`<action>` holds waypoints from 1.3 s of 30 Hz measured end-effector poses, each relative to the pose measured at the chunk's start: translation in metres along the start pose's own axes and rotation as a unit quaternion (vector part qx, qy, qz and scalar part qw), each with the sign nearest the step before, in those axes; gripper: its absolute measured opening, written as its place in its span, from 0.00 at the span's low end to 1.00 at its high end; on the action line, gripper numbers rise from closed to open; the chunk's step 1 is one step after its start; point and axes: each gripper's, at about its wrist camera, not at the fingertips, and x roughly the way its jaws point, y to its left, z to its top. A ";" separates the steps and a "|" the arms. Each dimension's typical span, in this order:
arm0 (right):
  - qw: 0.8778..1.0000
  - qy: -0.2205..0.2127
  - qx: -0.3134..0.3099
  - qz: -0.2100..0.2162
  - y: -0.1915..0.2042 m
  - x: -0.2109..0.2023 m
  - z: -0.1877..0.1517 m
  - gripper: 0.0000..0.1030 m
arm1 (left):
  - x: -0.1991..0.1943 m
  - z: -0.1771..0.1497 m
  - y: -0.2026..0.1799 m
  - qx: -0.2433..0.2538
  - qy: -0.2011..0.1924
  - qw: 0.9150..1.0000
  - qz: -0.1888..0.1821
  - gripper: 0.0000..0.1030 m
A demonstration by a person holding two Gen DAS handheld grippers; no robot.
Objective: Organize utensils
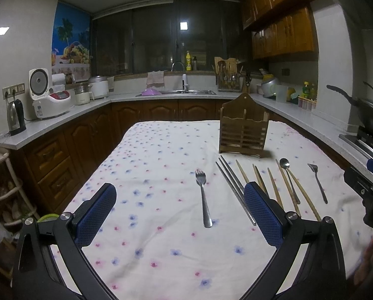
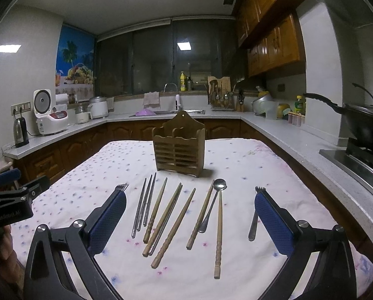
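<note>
A wooden utensil holder (image 1: 243, 130) (image 2: 179, 147) stands upright at the far side of the floral tablecloth. In front of it lie metal chopsticks (image 2: 144, 203) (image 1: 232, 185), several wooden chopsticks (image 2: 174, 222) (image 1: 286, 187), a metal spoon (image 2: 212, 203) (image 1: 289, 177) and two forks, one (image 1: 203, 195) on the left, also seen as tines (image 2: 121, 187), and one (image 1: 318, 182) (image 2: 253, 221) on the right. My left gripper (image 1: 180, 190) is open and empty above the cloth near the left fork. My right gripper (image 2: 190, 200) is open and empty above the chopsticks.
The table (image 1: 161, 150) is ringed by kitchen counters (image 1: 61, 115). A wok (image 2: 361, 122) sits on a stove at the right. A rice cooker (image 1: 48, 92), a kettle (image 1: 15, 117) and a sink (image 1: 179, 91) stand on the counters. A shelf rack (image 1: 1, 190) stands at left.
</note>
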 end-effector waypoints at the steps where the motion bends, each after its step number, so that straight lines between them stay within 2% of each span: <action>1: 1.000 0.000 0.000 0.000 0.000 0.000 0.000 1.00 | 0.000 -0.001 0.000 -0.001 0.000 1.000 0.000 1.00; 10: 1.000 0.001 0.000 0.001 0.001 0.001 0.000 1.00 | -0.001 -0.009 0.001 -0.003 -0.001 1.000 0.002 1.00; 13: 1.000 0.001 0.000 0.000 0.001 0.001 0.000 1.00 | 0.002 0.001 0.003 0.000 0.001 1.000 -0.001 1.00; 39: 1.000 -0.002 -0.002 0.001 0.004 0.001 0.002 1.00 | 0.005 0.000 0.004 0.000 0.002 1.000 -0.004 1.00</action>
